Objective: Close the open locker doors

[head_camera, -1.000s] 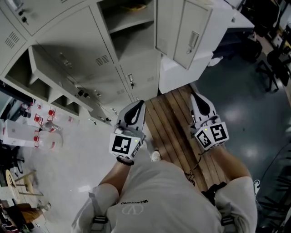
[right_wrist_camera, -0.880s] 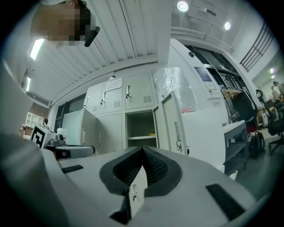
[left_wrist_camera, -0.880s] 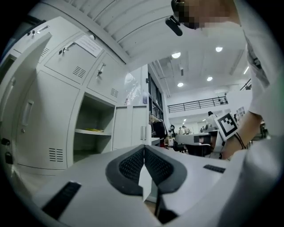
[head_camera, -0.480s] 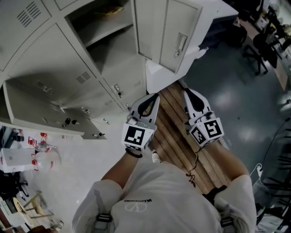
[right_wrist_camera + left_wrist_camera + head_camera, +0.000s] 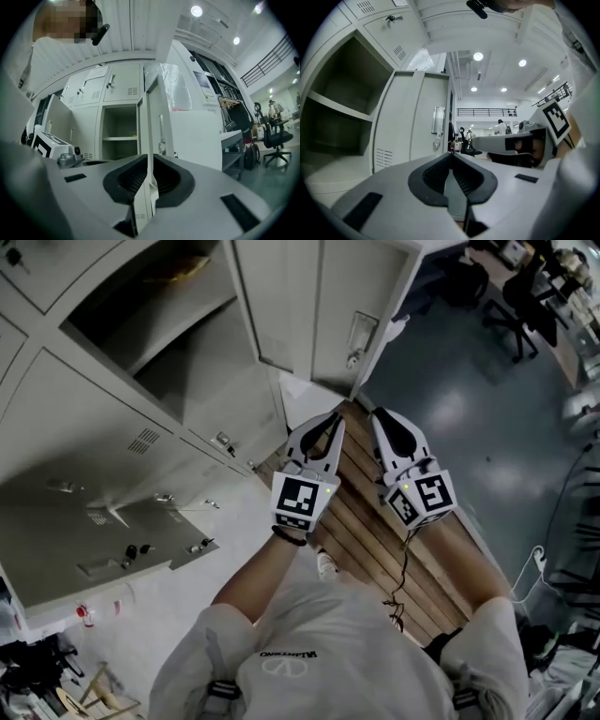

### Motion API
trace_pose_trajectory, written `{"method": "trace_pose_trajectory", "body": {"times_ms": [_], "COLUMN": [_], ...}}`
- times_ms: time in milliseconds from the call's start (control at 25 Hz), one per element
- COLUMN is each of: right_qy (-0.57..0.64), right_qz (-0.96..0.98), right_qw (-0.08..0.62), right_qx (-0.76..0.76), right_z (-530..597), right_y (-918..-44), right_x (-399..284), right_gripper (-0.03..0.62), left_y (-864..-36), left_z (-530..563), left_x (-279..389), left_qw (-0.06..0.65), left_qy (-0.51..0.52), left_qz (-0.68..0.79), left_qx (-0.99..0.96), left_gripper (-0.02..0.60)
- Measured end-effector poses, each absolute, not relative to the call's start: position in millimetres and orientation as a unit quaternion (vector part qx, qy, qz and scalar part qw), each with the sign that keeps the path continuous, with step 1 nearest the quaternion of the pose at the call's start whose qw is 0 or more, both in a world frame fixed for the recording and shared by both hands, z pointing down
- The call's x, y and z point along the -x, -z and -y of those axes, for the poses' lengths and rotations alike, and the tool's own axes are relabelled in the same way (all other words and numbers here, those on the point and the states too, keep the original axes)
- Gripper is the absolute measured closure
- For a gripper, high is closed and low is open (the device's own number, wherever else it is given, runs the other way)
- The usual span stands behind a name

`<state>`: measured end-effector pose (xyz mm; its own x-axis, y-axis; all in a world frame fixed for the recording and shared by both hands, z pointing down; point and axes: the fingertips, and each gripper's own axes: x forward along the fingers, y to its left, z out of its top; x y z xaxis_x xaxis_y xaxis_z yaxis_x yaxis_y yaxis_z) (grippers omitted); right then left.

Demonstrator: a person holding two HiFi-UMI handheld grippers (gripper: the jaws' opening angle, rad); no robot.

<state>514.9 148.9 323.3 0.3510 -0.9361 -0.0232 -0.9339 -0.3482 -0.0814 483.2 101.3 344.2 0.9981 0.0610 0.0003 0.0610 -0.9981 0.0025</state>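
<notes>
A grey locker door (image 5: 323, 306) with a metal handle (image 5: 360, 334) stands open beside its shelved compartment (image 5: 159, 324). My left gripper (image 5: 335, 418) is shut and empty, pointing at the door's lower end from a short way off. In the left gripper view the left gripper (image 5: 451, 155) faces the door's front (image 5: 412, 126). My right gripper (image 5: 377, 413) is next to it; its jaws have just been opening and stand a crack apart. In the right gripper view the door's edge (image 5: 151, 122) shows through the slit of the right gripper (image 5: 150, 157), and the pads do not press on it.
A wooden slatted bench (image 5: 375, 521) runs under both grippers, with my shoe (image 5: 322, 563) at its side. Another open locker door (image 5: 94, 540) juts out at lower left. Office chairs (image 5: 511, 296) stand on the dark floor at upper right, and a cable (image 5: 544, 559) lies at right.
Both grippers have moved forward and closer together, toward the open door's lower end. The lockers have slid left and down in the head view.
</notes>
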Motion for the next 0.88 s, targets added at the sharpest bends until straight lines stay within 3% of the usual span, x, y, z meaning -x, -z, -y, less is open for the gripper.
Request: {"method": "trace_pose_trajectory", "body": {"times_ms": [440, 840, 880], "right_qy": [0.021, 0.023, 0.022], "right_qz": [-0.554, -0.548, -0.548], "right_qw": [0.022, 0.023, 0.025], "right_qx": [0.832, 0.836, 0.836], "right_z": [-129, -122, -123], "right_y": [-342, -345, -343], "right_x": [-548, -554, -554], "right_gripper": [0.525, 0.523, 0.523], "left_y": [-380, -397, -397], "left_z": [-89, -89, -90], "left_x": [-561, -594, -595], "left_qw": [0.0, -0.011, -0.014], "left_qy": [-0.026, -0.037, -0.037], "left_qz": [-0.052, -0.044, -0.041], "left_qx": [-0.998, -0.998, -0.998], "left_gripper": [0.483, 0.485, 0.508]}}
